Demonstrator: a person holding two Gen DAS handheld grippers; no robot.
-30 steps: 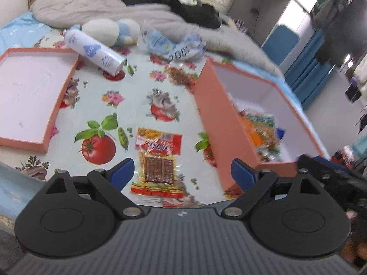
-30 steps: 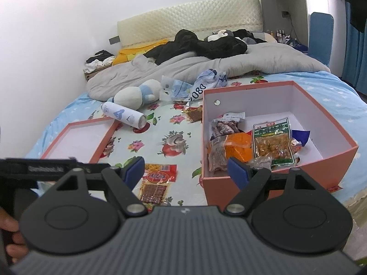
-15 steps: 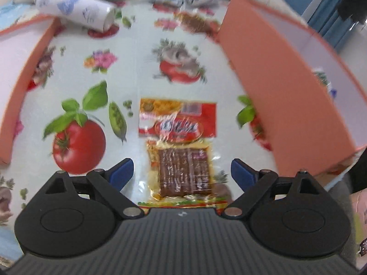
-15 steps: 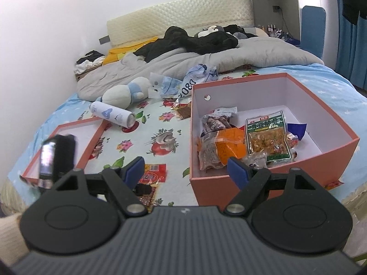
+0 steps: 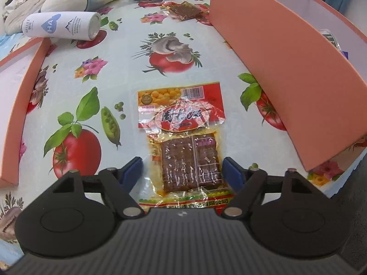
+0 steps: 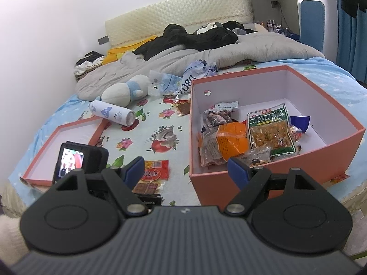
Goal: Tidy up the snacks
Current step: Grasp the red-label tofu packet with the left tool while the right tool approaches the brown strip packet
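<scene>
Closing on the flat snack packet [image 5: 183, 146] lying on the bed beside the orange box [image 5: 275, 57], the left gripper [image 5: 182, 171] jaws, not yet pinching, might slide off its slippery wrapper.

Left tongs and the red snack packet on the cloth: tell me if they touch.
Cannot tell. In the left wrist view the left tongs, jaws just closing, straddle the red snack packet; its right edge meets the pad, but no press shows.

Left gripper [image 5: 182, 168]: now lower and steeper over the snack packet [image 5: 183, 142], which a second ago lay ahead of it; jaws have just been closing, packet's lower half between them, blue pads beside its edges.
</scene>
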